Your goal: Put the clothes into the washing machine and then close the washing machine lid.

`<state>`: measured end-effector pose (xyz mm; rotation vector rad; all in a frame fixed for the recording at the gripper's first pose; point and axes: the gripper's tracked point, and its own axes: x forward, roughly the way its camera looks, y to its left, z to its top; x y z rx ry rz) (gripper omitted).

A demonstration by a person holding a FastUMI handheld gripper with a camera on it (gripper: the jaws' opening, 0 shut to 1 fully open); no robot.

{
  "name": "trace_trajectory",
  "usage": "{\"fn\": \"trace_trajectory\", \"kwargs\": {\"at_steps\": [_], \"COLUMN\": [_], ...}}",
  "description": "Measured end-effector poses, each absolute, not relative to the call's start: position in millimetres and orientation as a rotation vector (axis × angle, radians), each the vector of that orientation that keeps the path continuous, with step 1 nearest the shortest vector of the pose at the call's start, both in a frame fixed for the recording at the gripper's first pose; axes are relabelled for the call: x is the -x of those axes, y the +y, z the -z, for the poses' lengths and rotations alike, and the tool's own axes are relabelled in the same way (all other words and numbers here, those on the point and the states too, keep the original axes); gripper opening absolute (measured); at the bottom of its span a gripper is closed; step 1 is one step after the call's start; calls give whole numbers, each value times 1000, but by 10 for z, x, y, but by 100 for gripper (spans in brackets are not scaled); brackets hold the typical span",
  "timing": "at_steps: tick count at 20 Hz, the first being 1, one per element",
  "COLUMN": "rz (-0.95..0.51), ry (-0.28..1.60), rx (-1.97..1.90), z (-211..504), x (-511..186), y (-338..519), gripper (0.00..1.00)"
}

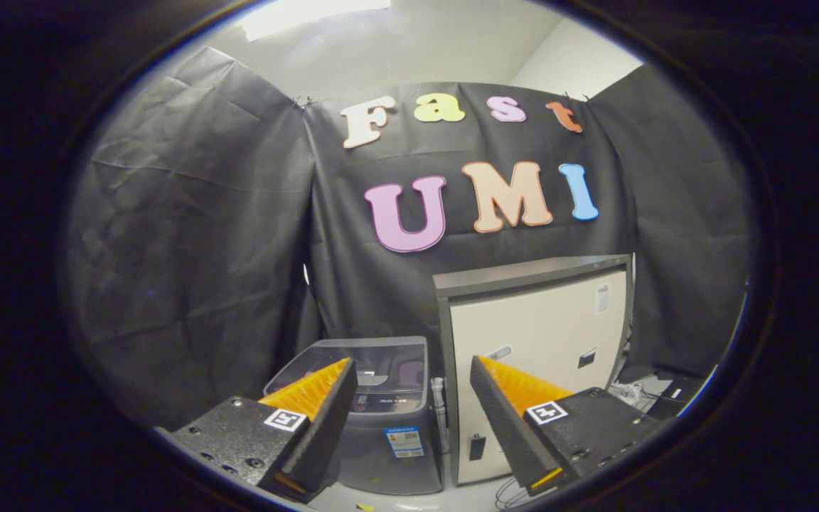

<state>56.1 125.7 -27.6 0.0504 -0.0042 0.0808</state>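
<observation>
Facing washing machine (381, 419) — hand-held gripper (409, 377) agape

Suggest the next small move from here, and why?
Probably tilt down and ease toward the small washing machine. The gripper is open and empty, the washer stands beyond the fingers beside a white cabinet, its lid looks down, and no clothes are in sight yet.
</observation>
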Motion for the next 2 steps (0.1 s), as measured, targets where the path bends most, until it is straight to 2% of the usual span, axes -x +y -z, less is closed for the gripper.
{"fn": "trace_trajectory", "kwargs": {"at_steps": [2], "rz": [-87], "ry": [0], "rx": [-55], "z": [281], "x": [-560], "y": [1286], "gripper": [97]}}
